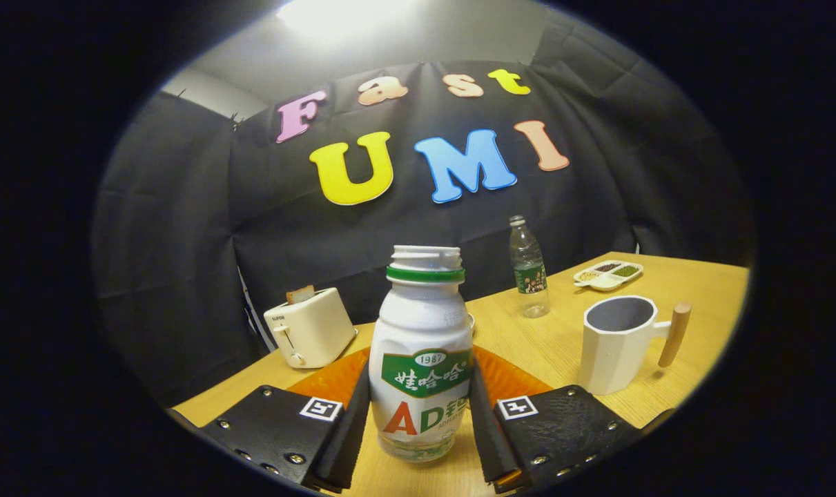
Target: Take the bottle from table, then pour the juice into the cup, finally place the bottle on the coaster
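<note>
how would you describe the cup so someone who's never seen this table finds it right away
Start at the wooden table and the white bottle that the gripper holds between its fingers. Look ahead and to the right of the right finger, nearer than the clear water bottle and the sectioned dish: there stands the cup. It alone is a white faceted mug with a grey inside and a wooden peg handle.

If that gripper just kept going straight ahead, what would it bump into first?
The gripper already has the white open-topped bottle between its fingers, which seem to press its sides. So it would push the bottle across the orange coaster; behind that a small white thing peeks out, hard to tell.
</note>
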`<state>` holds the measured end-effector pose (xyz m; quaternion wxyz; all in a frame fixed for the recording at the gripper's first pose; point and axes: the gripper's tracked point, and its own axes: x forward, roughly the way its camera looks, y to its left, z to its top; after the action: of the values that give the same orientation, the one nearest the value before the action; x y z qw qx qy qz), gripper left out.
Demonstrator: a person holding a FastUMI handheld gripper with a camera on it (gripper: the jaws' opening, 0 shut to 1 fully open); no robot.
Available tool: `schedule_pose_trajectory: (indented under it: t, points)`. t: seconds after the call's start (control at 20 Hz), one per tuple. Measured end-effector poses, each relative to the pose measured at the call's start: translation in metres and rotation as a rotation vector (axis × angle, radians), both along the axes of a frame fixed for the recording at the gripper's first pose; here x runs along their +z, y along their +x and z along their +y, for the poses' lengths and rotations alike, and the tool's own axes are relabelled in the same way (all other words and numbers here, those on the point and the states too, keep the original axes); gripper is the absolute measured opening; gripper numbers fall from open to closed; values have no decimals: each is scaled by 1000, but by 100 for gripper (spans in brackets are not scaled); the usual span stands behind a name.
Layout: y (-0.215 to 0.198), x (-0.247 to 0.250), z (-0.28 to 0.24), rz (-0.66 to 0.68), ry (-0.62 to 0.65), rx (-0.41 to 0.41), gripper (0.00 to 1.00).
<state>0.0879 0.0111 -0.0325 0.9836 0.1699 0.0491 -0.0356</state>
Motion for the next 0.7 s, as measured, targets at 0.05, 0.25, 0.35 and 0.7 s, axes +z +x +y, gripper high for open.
schedule_pose_trajectory:
  t: [0.05, 0.25, 0.35, 0.7]
  points:
    - [-1, 0, -6, 2, 32, -8, 67]
    - [1, -3, -20, 14, 110, -21, 67]
    - [4, -7, -22, 26, 146, -13, 67]
    - [12, -14, -23, 5, 402, 29, 67]
